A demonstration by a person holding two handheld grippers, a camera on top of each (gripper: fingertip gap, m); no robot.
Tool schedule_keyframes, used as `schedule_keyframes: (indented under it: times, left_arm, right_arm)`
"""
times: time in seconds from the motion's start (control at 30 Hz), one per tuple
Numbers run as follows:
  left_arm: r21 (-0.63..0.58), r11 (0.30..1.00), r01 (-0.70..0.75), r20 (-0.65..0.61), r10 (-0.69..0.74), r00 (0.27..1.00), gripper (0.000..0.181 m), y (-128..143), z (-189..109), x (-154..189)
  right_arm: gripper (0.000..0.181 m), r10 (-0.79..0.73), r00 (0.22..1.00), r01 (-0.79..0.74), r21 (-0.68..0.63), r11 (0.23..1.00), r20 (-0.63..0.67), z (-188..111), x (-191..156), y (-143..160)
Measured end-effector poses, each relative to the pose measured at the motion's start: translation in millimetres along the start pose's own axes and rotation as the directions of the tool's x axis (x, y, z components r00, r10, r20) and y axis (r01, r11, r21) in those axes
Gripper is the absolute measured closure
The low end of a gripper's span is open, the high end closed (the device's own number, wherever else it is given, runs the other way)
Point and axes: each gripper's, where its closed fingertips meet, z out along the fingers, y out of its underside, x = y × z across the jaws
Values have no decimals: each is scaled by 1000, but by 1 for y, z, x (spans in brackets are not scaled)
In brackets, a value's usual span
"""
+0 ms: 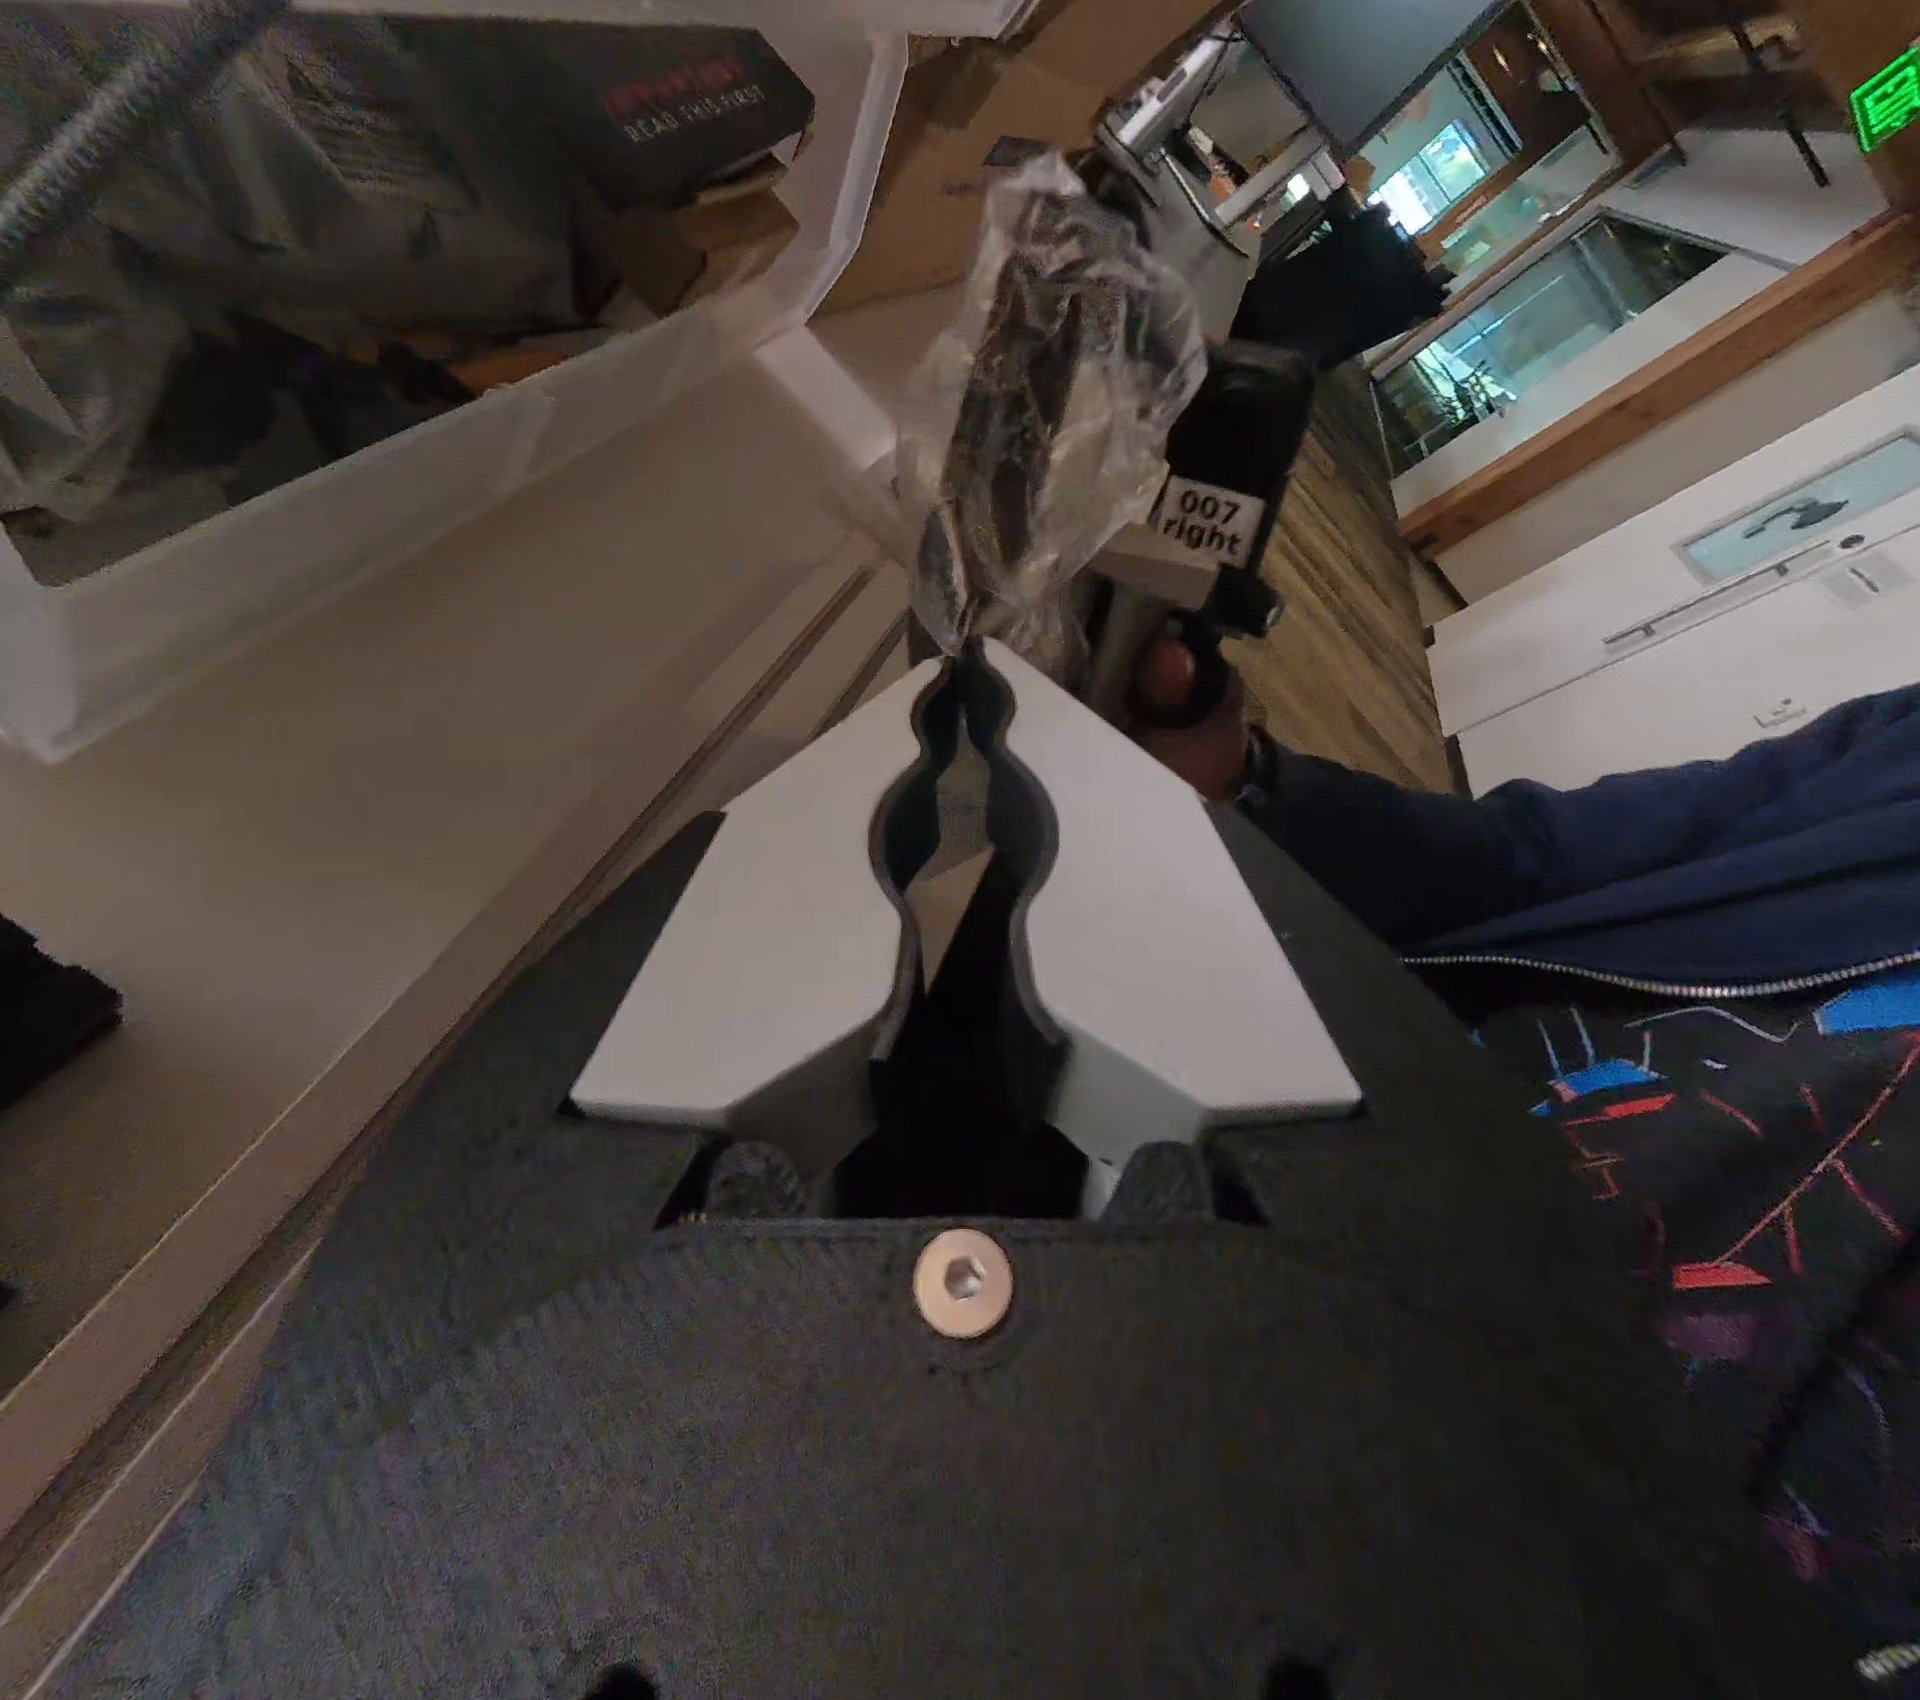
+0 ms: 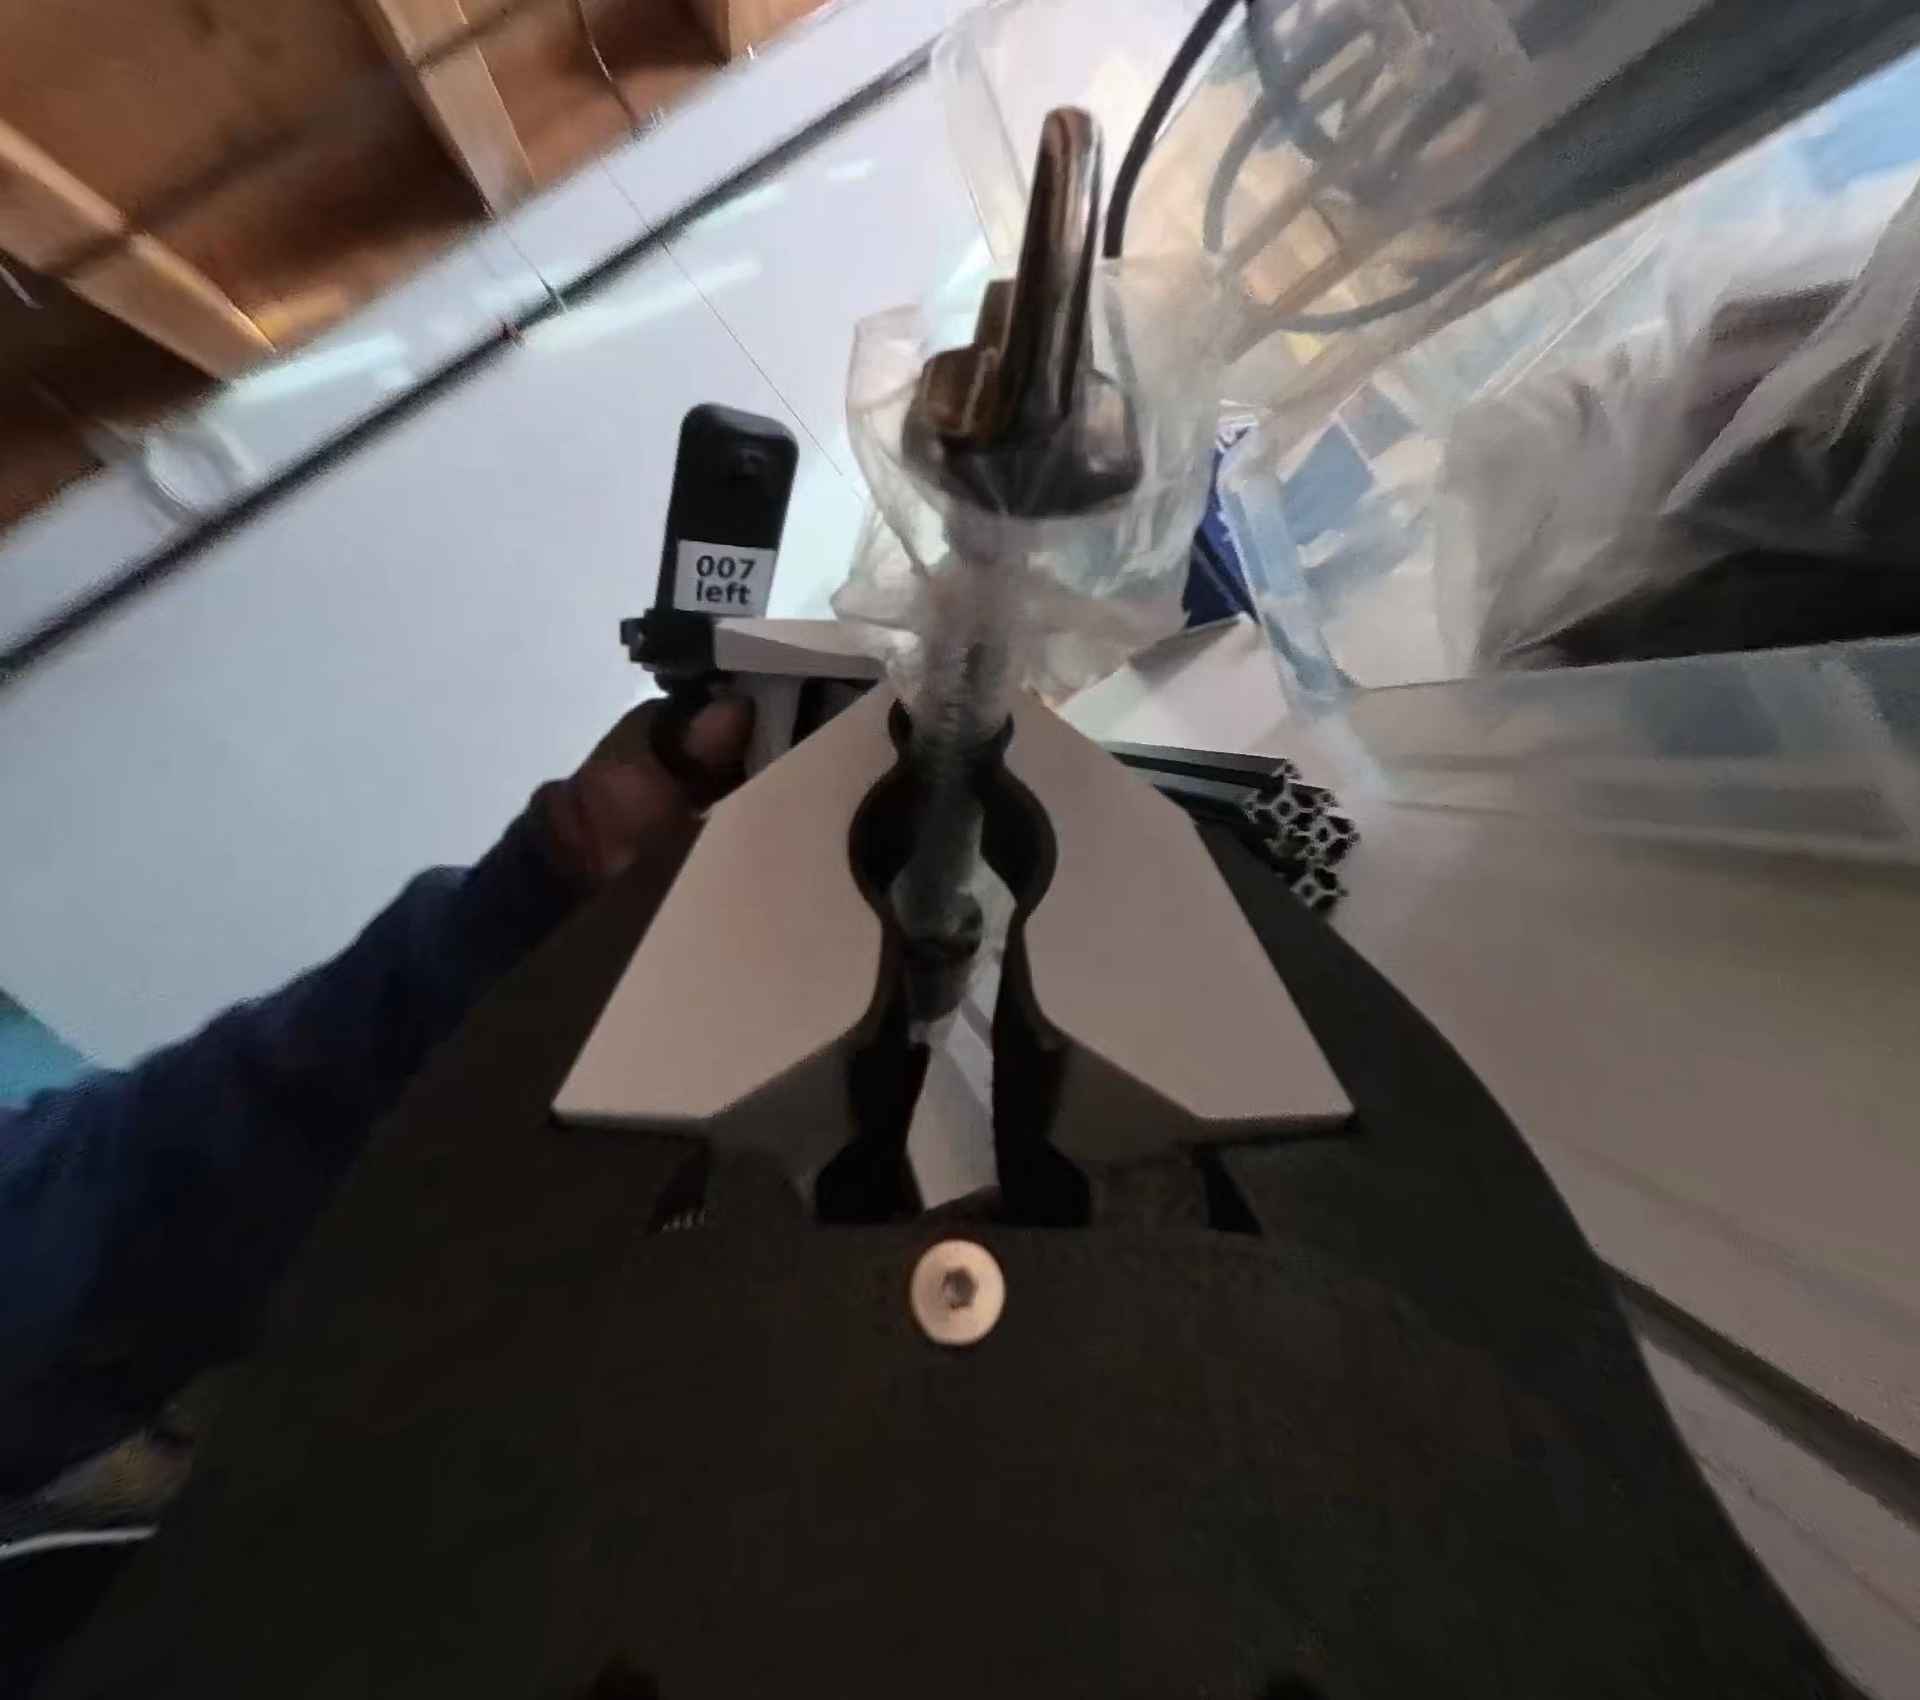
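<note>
A clear plastic bag [image 1: 1049, 403] with dark, flat pieces inside hangs in the air between both grippers. My left gripper [image 1: 964, 658] is shut on a thin edge of the bag at its fingertips. In the right wrist view the bag [image 2: 1023, 393] has a twisted neck. My right gripper [image 2: 951, 705] is shut on that neck, which runs down between the black pads. The right gripper [image 1: 1231, 466] shows just behind the bag in the left wrist view. The left gripper [image 2: 732, 507] shows beside the bag in the right wrist view, in a person's hand [image 2: 644, 767].
A translucent plastic bin [image 1: 436, 445] with a dark box and packing stands on the white table [image 1: 416, 819]. A cardboard box [image 1: 1081, 61] is behind it. Aluminium extrusion bars [image 2: 1299, 829] and clear plastic bins [image 2: 1558, 300] lie close to the right gripper. A blue sleeve [image 1: 1662, 819] reaches in.
</note>
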Motion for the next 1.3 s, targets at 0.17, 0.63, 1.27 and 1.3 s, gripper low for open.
schedule_keyframes:
  times: [0.17,0.63,1.27,1.3]
  left_arm:
    - [34,999,-29,-34,30,999,169,-3,7,-6]
    - [-194,799,-569,29,585,810,146,-55,23,24]
    - [-427,460,-778,-358,705,613,149,-19,20,46]
    - [-440,444,-781,-357,711,606,148,-18,20,44]
  right_arm:
    - [181,-170,983,164,-83,983,-65,-6,6,0]
    - [181,-325,945,309,-277,910,-14,-7,11,22]
    - [181,-309,940,342,-376,861,148,-14,-11,47]
    - [181,-308,939,342,-376,861,151,-15,-12,47]
